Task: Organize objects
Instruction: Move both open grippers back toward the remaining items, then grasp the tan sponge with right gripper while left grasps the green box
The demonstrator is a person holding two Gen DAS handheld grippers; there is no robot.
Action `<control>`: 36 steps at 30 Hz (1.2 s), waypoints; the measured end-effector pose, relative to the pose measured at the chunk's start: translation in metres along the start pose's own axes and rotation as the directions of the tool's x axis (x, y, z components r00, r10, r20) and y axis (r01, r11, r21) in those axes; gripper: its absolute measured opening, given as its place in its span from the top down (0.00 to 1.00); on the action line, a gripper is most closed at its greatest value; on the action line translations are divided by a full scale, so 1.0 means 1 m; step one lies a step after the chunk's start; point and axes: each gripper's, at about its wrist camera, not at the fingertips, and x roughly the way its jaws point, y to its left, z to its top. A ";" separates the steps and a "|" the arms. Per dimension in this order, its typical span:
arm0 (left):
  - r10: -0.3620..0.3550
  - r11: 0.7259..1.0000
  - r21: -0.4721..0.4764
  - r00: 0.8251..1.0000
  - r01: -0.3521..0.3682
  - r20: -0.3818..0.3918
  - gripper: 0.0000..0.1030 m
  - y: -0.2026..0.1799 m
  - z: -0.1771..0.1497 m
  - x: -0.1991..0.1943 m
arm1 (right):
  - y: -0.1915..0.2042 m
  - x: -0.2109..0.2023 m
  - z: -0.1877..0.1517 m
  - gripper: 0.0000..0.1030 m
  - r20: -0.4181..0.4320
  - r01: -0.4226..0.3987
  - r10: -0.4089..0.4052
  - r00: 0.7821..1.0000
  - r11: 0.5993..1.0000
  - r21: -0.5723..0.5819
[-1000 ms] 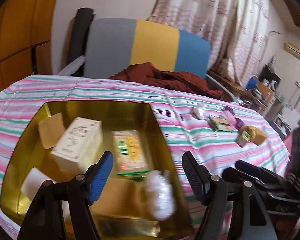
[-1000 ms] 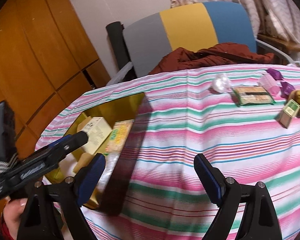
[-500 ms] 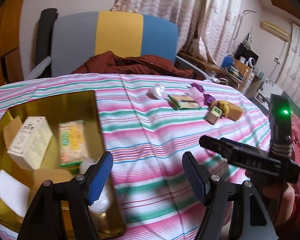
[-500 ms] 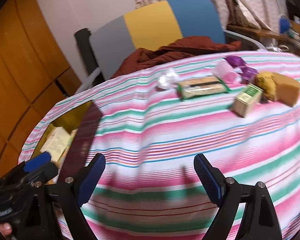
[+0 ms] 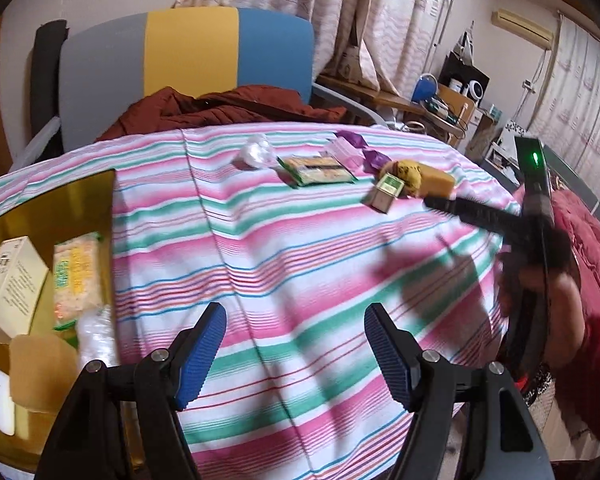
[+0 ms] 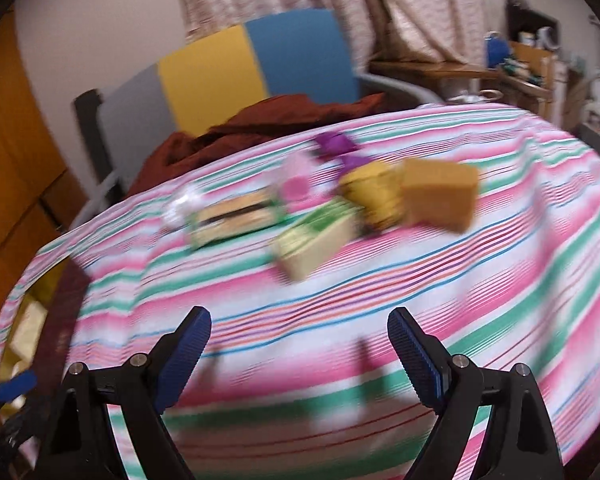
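My left gripper (image 5: 296,336) is open and empty above the striped tablecloth (image 5: 284,264), just right of the gold box (image 5: 60,204). The box holds a white carton (image 5: 12,280), a green-yellow packet (image 5: 76,276), a tan block (image 5: 40,372) and a clear wrapped item (image 5: 96,332). My right gripper (image 6: 300,344) is open and empty, facing loose items at the far side: a small green box (image 6: 316,240), a flat green packet (image 6: 236,220), a yellow lump (image 6: 372,196), a tan block (image 6: 440,196), pink (image 6: 296,184) and purple (image 6: 336,144) pieces. The right wrist view is blurred.
A chair (image 5: 188,60) with grey, yellow and blue back stands behind the table with a dark red cloth (image 5: 220,108) on it. A cluttered desk (image 5: 440,100) and curtains are at the back right. The table edge curves down at the right.
The left gripper has swung right, away from the gold box, after letting the clear wrapped item drop into it. The right gripper has moved right and closer to the loose items.
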 end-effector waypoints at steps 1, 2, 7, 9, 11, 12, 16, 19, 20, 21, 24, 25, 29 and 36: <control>-0.004 1.000 0.004 1.000 0.004 -0.007 0.29 -0.003 -0.001 0.003 | -0.010 0.001 0.006 0.12 0.006 0.021 -0.021 1.000 1.000 0.014; -0.006 1.000 0.008 1.000 0.006 -0.013 0.29 -0.005 -0.001 0.005 | -0.020 0.002 0.014 0.12 0.012 0.039 -0.039 0.999 0.999 0.024; -0.018 1.000 0.015 0.999 0.018 -0.044 0.29 -0.014 -0.003 0.015 | -0.032 0.008 0.038 0.14 0.046 0.063 -0.061 0.997 0.998 -0.027; -0.027 1.000 0.015 0.998 0.028 -0.057 0.29 -0.016 -0.004 0.018 | -0.040 0.014 0.047 0.14 0.062 0.094 -0.092 0.994 0.995 -0.030; -0.029 0.999 0.017 0.997 0.030 -0.065 0.29 -0.017 -0.005 0.019 | -0.053 0.023 0.059 0.15 0.064 0.137 -0.136 0.989 0.990 -0.017; -0.031 0.999 0.019 0.997 0.032 -0.068 0.29 -0.018 -0.006 0.019 | -0.058 0.027 0.065 0.15 0.064 0.140 -0.139 0.988 0.990 -0.013; -0.029 0.999 0.017 0.996 0.030 -0.080 0.29 -0.017 -0.010 0.019 | -0.076 0.038 0.090 0.14 0.064 0.109 -0.106 0.992 0.993 -0.048; -0.032 0.999 0.000 0.996 0.032 -0.087 0.29 -0.015 -0.011 0.020 | -0.082 0.049 0.102 0.14 0.043 0.104 -0.099 0.994 0.986 -0.127; -0.033 0.999 -0.008 0.995 0.033 -0.091 0.29 -0.014 -0.012 0.021 | -0.081 0.054 0.104 0.14 0.024 0.090 -0.087 0.996 0.983 -0.160; -0.036 0.999 -0.011 0.995 0.035 -0.094 0.29 -0.014 -0.012 0.022 | -0.080 0.060 0.105 0.14 -0.005 0.063 -0.065 0.998 0.981 -0.183; -0.038 0.999 -0.010 0.994 0.038 -0.098 0.29 -0.017 -0.012 0.024 | -0.078 0.066 0.098 0.14 -0.056 0.022 -0.033 0.998 0.980 -0.196; -0.038 0.999 -0.007 0.994 0.038 -0.099 0.29 -0.017 -0.011 0.024 | -0.077 0.065 0.094 0.14 -0.071 -0.009 -0.004 0.997 0.983 -0.185; -0.047 0.999 -0.009 0.993 0.046 -0.105 0.29 -0.019 -0.010 0.026 | -0.061 0.043 0.072 0.11 -0.077 -0.107 0.094 0.993 0.975 -0.197; -0.058 0.998 -0.020 0.992 0.056 -0.111 0.29 -0.023 -0.008 0.030 | -0.049 0.014 0.065 0.09 0.009 -0.085 0.091 0.996 0.962 -0.258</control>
